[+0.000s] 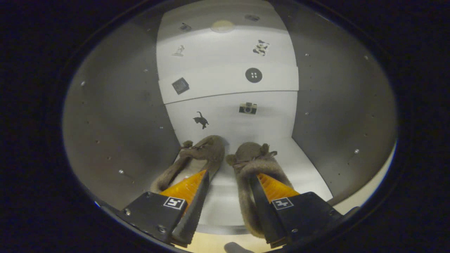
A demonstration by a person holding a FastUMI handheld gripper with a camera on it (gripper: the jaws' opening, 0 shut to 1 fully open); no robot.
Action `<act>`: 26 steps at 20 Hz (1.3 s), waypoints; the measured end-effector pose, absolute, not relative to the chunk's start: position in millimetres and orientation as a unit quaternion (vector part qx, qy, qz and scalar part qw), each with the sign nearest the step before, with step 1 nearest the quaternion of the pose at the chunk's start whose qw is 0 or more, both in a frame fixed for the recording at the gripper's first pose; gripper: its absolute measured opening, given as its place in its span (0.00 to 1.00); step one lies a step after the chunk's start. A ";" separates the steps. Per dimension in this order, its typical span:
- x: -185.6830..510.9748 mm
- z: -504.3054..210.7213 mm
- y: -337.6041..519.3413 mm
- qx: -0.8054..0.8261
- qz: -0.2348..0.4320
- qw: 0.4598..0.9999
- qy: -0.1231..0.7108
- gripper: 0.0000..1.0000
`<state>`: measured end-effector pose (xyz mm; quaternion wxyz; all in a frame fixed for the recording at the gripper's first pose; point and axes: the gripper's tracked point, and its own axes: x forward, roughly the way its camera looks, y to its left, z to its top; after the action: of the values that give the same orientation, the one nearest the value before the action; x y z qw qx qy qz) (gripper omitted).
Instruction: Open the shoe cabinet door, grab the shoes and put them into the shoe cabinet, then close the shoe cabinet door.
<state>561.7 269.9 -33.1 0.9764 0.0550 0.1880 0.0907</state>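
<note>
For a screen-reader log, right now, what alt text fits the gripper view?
Two fuzzy brown slippers sit side by side on the white floor of an open grey-walled shoe cabinet. The open gripper has one finger over each slipper; small picture stickers dot the back panel.

shoes (225,158): you see soft, fuzzy cloth, suede-like and matt, with a plush fleecy collar round each opening and small pompom ties on the toes.
shoe cabinet (116,105): your side walls look like smooth laminated board, matt, dotted with small shiny metal pins; the back panels and shelf floor are smooth and faintly sheened, with flat printed stickers on them.
gripper (228,179): your fingers, spread apart over the shoes, carry ribbed pads (186,188) that look like matt plastic or rubber; the housings are smooth hard plastic with paper-like printed tags.
</note>
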 end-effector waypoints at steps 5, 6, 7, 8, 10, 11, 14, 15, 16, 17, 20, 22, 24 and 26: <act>482.9 22.3 273.2 0.040 0.103 0.990 0.090 0.83; 462.2 30.1 273.1 0.040 0.109 0.990 0.081 0.89; 445.6 31.2 271.9 0.039 0.109 0.991 0.074 0.96; 427.8 36.0 270.6 0.042 0.109 0.991 0.067 1.00; 388.4 41.3 265.5 0.055 0.108 0.991 0.057 1.00; 368.0 44.1 262.0 0.059 0.108 0.991 0.051 1.00; 309.0 46.5 247.0 0.050 0.101 0.993 0.039 1.00; 288.7 46.0 243.9 0.054 0.103 0.992 0.039 1.00; 269.4 42.3 240.0 0.057 0.106 0.992 0.041 1.00; 249.8 41.2 231.7 0.060 0.104 0.992 0.043 1.00; 198.1 38.3 202.5 0.053 0.092 0.994 0.039 1.00; 167.9 34.1 181.4 0.042 0.082 0.995 0.041 1.00; 143.7 33.4 151.9 0.040 0.063 0.996 0.039 1.00; 122.7 32.2 124.4 0.047 0.050 0.997 0.035 1.00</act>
<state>122.7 124.4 32.2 0.9970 0.0467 0.0353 0.0504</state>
